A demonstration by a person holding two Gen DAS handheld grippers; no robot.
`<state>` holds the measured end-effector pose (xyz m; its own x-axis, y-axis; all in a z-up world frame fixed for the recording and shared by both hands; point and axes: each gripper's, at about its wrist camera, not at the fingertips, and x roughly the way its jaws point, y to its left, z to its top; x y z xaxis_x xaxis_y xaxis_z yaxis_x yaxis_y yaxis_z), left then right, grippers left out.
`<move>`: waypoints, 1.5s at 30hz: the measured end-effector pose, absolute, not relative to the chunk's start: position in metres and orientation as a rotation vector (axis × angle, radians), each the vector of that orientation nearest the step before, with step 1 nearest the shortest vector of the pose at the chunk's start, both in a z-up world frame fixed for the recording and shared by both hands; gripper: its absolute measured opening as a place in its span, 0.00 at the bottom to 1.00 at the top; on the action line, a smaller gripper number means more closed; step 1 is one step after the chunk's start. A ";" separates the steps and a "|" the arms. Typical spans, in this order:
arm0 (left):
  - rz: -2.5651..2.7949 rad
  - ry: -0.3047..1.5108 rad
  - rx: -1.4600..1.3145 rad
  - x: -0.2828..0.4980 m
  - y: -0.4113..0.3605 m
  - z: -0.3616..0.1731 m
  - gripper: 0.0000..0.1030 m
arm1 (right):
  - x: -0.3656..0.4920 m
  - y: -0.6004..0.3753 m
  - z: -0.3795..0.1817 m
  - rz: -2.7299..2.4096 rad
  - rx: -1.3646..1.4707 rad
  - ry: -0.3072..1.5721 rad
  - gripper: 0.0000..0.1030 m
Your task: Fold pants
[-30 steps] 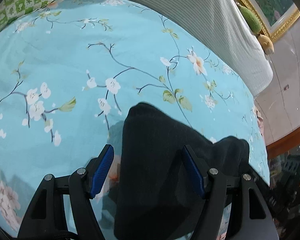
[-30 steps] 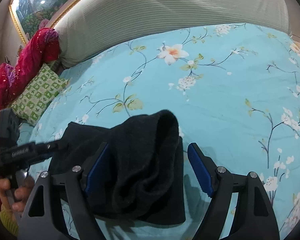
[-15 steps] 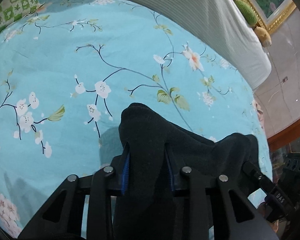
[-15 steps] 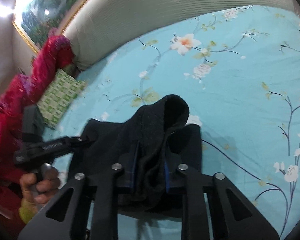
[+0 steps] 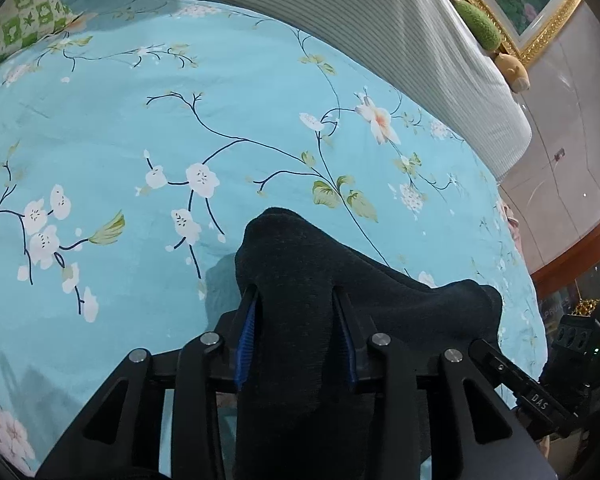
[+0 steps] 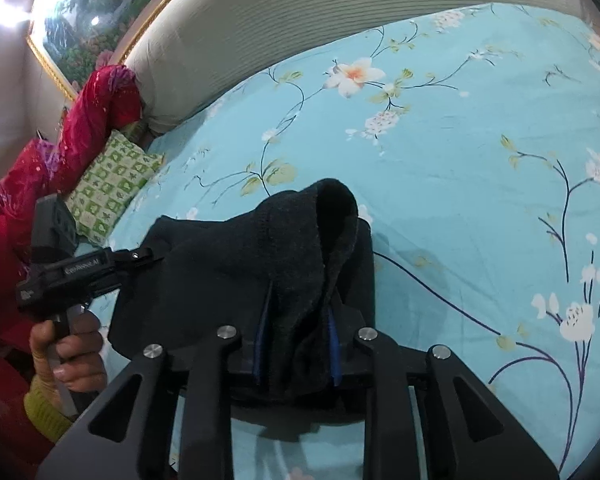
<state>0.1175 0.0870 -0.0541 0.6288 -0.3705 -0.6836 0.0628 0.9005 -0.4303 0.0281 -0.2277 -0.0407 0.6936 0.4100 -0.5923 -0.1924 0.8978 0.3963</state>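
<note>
1. While a second before both grippers had stood wide open with the cloth loose between their blue pads, the left gripper (image 5: 296,312) now pinched a raised fold of the black knit pants (image 5: 300,280), its jaws easing slightly apart yet the pads pressing the cloth on both sides.
2. The right gripper (image 6: 298,304) likewise clamped a bunched fold of the same pants (image 6: 236,264), where earlier the fabric had lain untouched between its spread fingers; its jaws were opening a little, the pads against the cloth.
3. The pants lay at the near edge of the light blue floral bedsheet (image 5: 140,128), pulled up into two peaks where before they had been flatter and slacker.
4. In the right wrist view, the person's left hand (image 6: 72,344) gripped the handle of the left gripper at the pants' left corner, with a yellow-green cuff below it.
5. Beyond the pants the sheet stretched bare apart from its printed blossoms and branches.
6. Farther off sat a green-and-white checked cushion (image 6: 112,184), a red glossy cloth (image 6: 84,128) heaped beside it, and a long grey ribbed bolster (image 5: 380,12) along the far edge.
7. Behind the bolster hung a gold-framed landscape painting (image 6: 96,12).
</note>
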 end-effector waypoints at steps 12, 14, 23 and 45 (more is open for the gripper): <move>-0.226 0.868 -0.383 0.084 0.101 -0.040 0.58 | 0.022 -0.234 -0.021 0.225 0.262 0.719 0.49; -0.212 0.866 -0.382 0.082 0.102 -0.039 0.59 | 0.023 -0.228 -0.010 0.240 0.255 0.667 0.49; -0.144 0.887 -0.340 0.125 0.093 -0.031 0.60 | 0.054 -0.213 -0.014 0.206 0.250 0.688 0.49; -0.248 1.007 -0.397 0.093 0.105 -0.055 0.78 | 0.030 -0.236 -0.029 0.277 0.376 0.749 0.53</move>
<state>0.0927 0.1045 -0.0552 0.5156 -0.3803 -0.7678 0.0200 0.9012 -0.4329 0.0301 -0.2355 -0.0294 0.7010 0.3747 -0.6068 -0.1107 0.8977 0.4265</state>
